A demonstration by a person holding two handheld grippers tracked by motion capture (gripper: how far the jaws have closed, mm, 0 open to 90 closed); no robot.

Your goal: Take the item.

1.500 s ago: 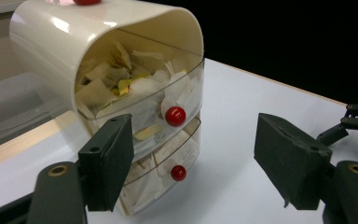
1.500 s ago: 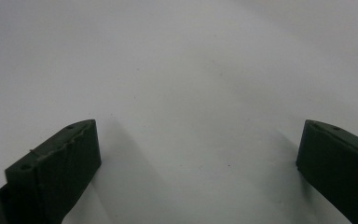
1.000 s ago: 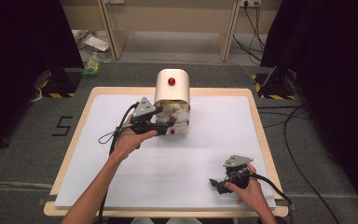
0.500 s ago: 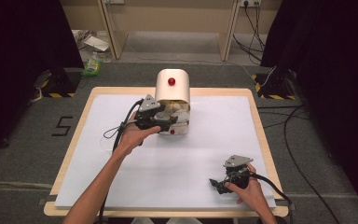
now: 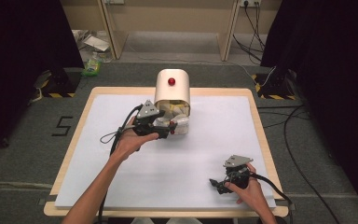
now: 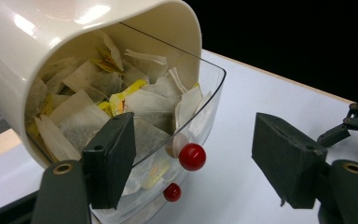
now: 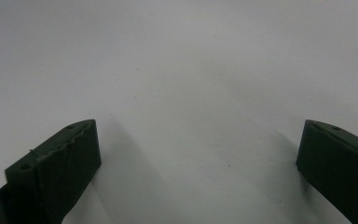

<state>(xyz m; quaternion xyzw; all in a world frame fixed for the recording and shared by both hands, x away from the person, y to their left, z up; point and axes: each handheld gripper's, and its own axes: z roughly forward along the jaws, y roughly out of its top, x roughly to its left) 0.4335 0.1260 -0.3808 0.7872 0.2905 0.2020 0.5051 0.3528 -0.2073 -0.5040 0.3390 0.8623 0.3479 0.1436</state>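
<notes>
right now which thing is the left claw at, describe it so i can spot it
On the white table, look to the far middle edge for the cream box with a rounded hood. Its clear drawer is full of tea bags, right in front of the open left claw. The small red knob on its front marks it.

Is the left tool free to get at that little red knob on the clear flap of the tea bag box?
Probably yes. The left tool stands open right in front of the red knob, with nothing between them. The knob sits on the clear flap, which hangs open below the cream box.
</notes>
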